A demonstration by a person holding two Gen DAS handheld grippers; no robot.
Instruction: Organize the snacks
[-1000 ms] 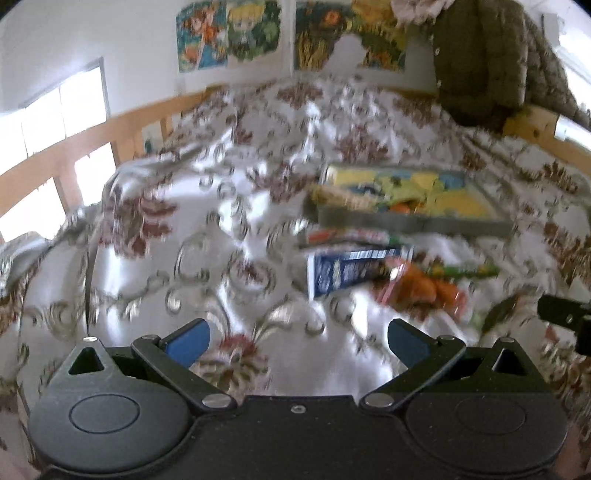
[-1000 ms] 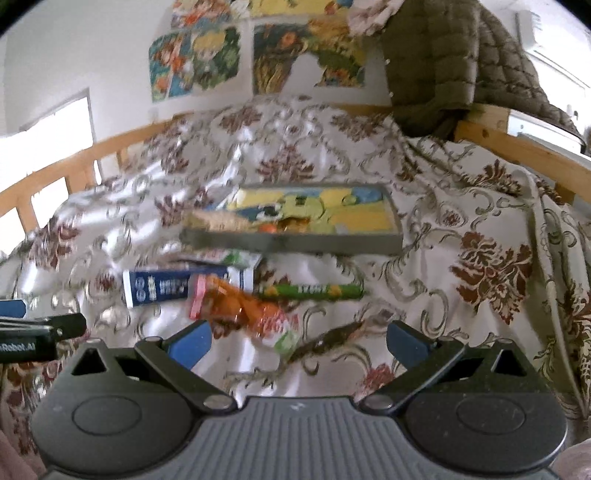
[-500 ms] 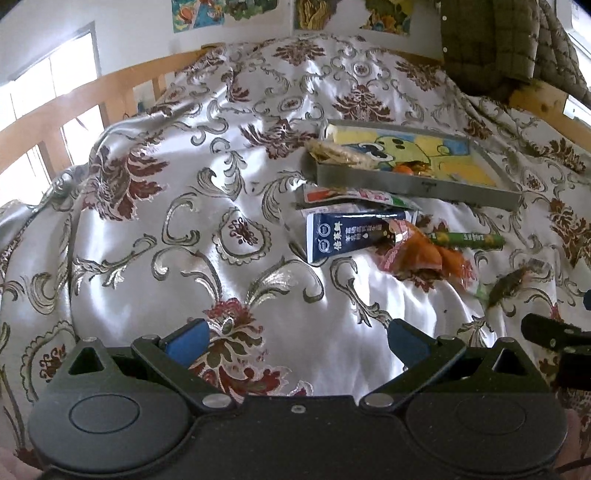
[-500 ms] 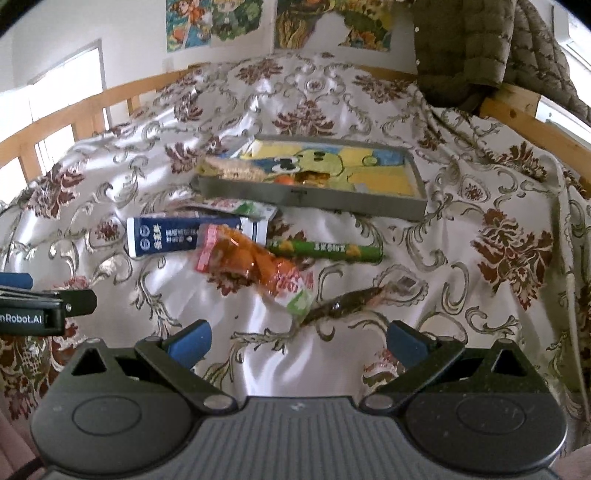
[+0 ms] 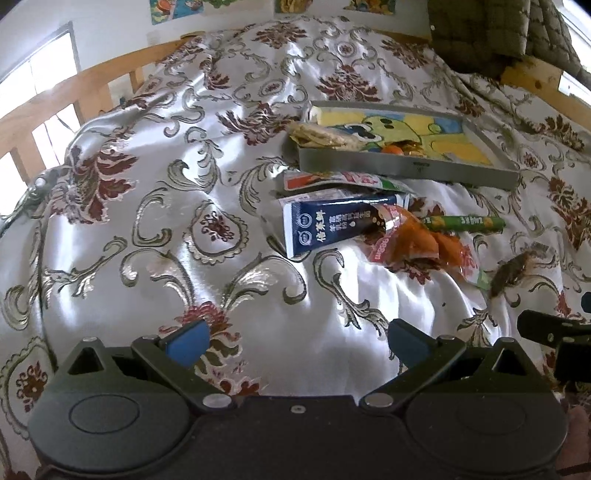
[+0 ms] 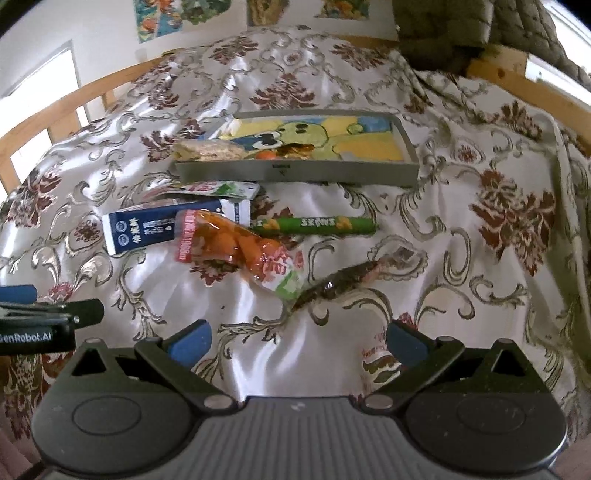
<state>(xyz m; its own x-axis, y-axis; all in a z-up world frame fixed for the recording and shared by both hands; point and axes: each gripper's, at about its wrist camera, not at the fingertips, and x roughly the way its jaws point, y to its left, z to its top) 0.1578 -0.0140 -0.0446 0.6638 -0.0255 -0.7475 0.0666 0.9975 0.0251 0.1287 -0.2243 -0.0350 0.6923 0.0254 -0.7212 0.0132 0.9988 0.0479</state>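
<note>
Both tongs hang low over a bed draped in a shiny white bedspread (image 5: 155, 206) patterned with grey scrolls and dark red flowers. Each stands wide open and empty: the left tongs (image 5: 295, 341) show bare fabric between their blue-padded tips, and the right tongs (image 6: 297, 338) do the same a little to the side. From the right wrist view, the left tool pokes in at the left edge; from the left wrist view, the right tool shows at the right edge.

Ahead of both lies the scatter of snacks. A dark blue milk carton (image 6: 147, 227) lies flat on its side, and a red-and-orange snack bag (image 6: 236, 247) overlaps its right end. Just behind the carton sits a flat white, red and green pouch (image 6: 218, 189), partly tucked under it. A slim green stick packet (image 6: 317, 225) lies crosswise to the right of the bag, touching or nearly touching it. Nearer the right tongs, a clear wrapper holding something dark brown (image 6: 336, 282) lies at a slant, just beside the bag's green corner.

Beyond the loose snacks rests a shallow grey tray (image 6: 295, 172) whose floor carries a yellow, blue and green cartoon print. Inside its near left corner lies a pale crumbly snack in clear wrap (image 6: 210, 149), and beside it a small orange piece and a gold-foil one (image 6: 291, 149), too small to identify. A wooden bed rail (image 5: 55, 110) runs along the left, and an olive quilted jacket (image 6: 443, 33) hangs at the far right.
</note>
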